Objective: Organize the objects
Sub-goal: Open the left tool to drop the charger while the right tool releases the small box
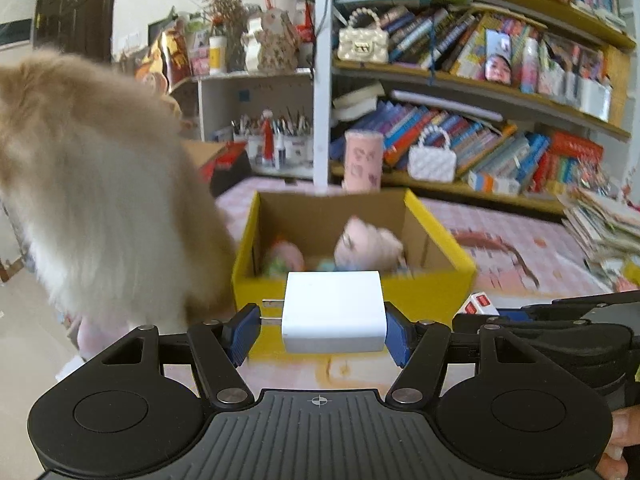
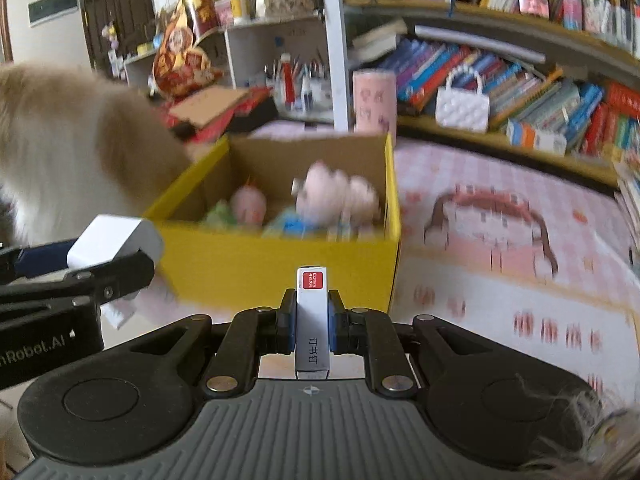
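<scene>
My left gripper (image 1: 322,325) is shut on a white plug charger (image 1: 332,312), blue pads on its two sides, prongs to the left. My right gripper (image 2: 312,322) is shut on a slim white staples box (image 2: 312,320) with a red label at its tip. Both hang just in front of a yellow cardboard box (image 1: 432,294) (image 2: 240,272) whose open top shows a pink plush toy (image 1: 368,246) (image 2: 340,196) and other small toys. In the right wrist view the charger (image 2: 112,242) and left gripper show at the left, close to the box's corner.
A fluffy cream animal (image 1: 100,200) (image 2: 60,140) stands right against the box's left side. A pink checked cloth (image 2: 500,220) covers the table. Behind stand a pink cylinder (image 1: 362,160), a white handbag (image 1: 432,158) and crowded bookshelves (image 1: 500,92). Papers (image 1: 604,232) are stacked at the right.
</scene>
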Demonstrator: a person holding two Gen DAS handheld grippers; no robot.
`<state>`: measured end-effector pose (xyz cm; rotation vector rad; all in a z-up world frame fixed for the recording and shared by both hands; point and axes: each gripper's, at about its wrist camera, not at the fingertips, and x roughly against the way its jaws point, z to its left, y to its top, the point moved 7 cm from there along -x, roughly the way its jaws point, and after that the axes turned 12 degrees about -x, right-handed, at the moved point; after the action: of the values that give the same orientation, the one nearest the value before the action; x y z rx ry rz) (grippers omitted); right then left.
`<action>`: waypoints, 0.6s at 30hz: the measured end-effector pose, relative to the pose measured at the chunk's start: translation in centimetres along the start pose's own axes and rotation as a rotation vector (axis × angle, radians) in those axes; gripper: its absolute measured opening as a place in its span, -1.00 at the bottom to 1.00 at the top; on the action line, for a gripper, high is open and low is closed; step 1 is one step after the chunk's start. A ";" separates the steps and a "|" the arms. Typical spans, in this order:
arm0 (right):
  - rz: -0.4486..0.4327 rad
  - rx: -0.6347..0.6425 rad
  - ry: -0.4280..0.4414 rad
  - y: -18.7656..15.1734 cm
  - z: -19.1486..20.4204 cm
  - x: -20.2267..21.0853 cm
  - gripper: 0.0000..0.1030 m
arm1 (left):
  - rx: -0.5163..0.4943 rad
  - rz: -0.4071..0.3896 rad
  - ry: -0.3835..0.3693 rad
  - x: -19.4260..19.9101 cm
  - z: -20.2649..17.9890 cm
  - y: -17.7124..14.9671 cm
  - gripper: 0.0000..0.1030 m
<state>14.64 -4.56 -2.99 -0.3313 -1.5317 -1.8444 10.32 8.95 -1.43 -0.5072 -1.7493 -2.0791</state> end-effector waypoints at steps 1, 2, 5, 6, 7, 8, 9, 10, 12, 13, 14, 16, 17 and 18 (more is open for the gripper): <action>-0.016 0.003 0.005 1.2 0.0 -0.5 -0.73 | 0.003 -0.010 0.007 -0.6 0.1 0.7 0.24; -0.029 0.009 0.010 2.2 0.0 -1.0 -0.73 | 0.005 -0.019 0.017 -1.2 0.2 1.6 0.24; -0.059 0.033 0.023 5.2 0.0 -3.1 -0.73 | -0.011 -0.025 0.048 -3.7 0.3 3.3 0.24; -0.059 0.042 0.026 5.9 -0.1 -3.9 -0.73 | -0.016 -0.015 0.057 -4.8 0.2 3.7 0.24; -0.054 0.053 0.029 6.6 -0.2 -4.9 -0.73 | -0.021 -0.002 0.064 -5.9 0.2 3.9 0.24; -0.040 0.067 0.031 7.1 -0.2 -6.1 -0.73 | -0.025 0.011 0.074 -6.9 0.1 3.9 0.24; -0.022 0.079 0.033 7.5 -0.3 -7.3 -0.73 | -0.032 0.028 0.082 -7.9 0.0 3.9 0.24; -0.006 0.090 0.034 7.7 -0.4 -8.4 -0.73 | -0.038 0.042 0.090 -8.8 -0.1 3.9 0.24; 0.037 0.118 0.038 8.0 -0.5 -10.7 -0.73 | -0.046 0.075 0.109 -10.5 -0.2 3.6 0.24; 0.063 0.135 0.042 8.0 -0.5 -11.8 -0.73 | -0.048 0.091 0.117 -11.3 -0.2 3.4 0.24; 0.082 0.148 0.045 7.7 -0.5 -12.5 -0.73 | -0.047 0.109 0.126 -11.9 -0.2 3.3 0.24; 0.119 0.172 0.045 7.5 -0.6 -14.1 -0.73 | -0.042 0.136 0.140 -12.9 -0.1 3.0 0.24; 0.134 0.177 0.046 7.5 -0.7 -14.9 -0.73 | -0.040 0.150 0.146 -13.4 0.0 2.9 0.25; 0.147 0.181 0.048 7.5 -0.7 -15.5 -0.73 | -0.038 0.164 0.152 -13.9 0.0 2.7 0.25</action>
<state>30.80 -0.17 -6.84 -0.3037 -1.5842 -1.5779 23.70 9.29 -6.04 -0.4728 -1.5326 -1.9851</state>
